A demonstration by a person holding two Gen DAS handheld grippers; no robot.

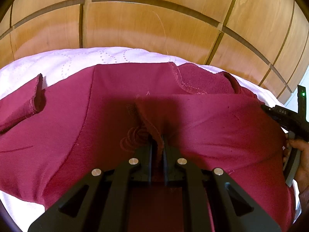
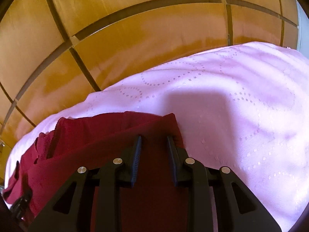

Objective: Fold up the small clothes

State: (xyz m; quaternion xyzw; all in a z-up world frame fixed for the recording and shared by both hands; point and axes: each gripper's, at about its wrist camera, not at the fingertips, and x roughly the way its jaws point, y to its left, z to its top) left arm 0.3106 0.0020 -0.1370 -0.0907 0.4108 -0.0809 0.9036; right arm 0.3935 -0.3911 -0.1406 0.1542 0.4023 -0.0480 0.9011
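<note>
A dark red garment (image 1: 96, 116) lies spread on a pale pink bedcover (image 1: 77, 60). My left gripper (image 1: 158, 141) is shut on a bunched fold of the garment near its middle. A folded-over layer lies to the right of it, and a sleeve end (image 1: 36, 94) sticks up at the left. In the right wrist view the garment (image 2: 96, 133) reaches under my right gripper (image 2: 154, 138), which is open with its fingers over the cloth's right edge, holding nothing. The right gripper's body and the hand holding it show at the left wrist view's right edge (image 1: 289, 116).
A wooden wardrobe with panelled doors (image 1: 154, 25) stands right behind the bed and fills the top of both views (image 2: 115, 38). The pink bedcover (image 2: 241, 106) stretches out to the right of the garment.
</note>
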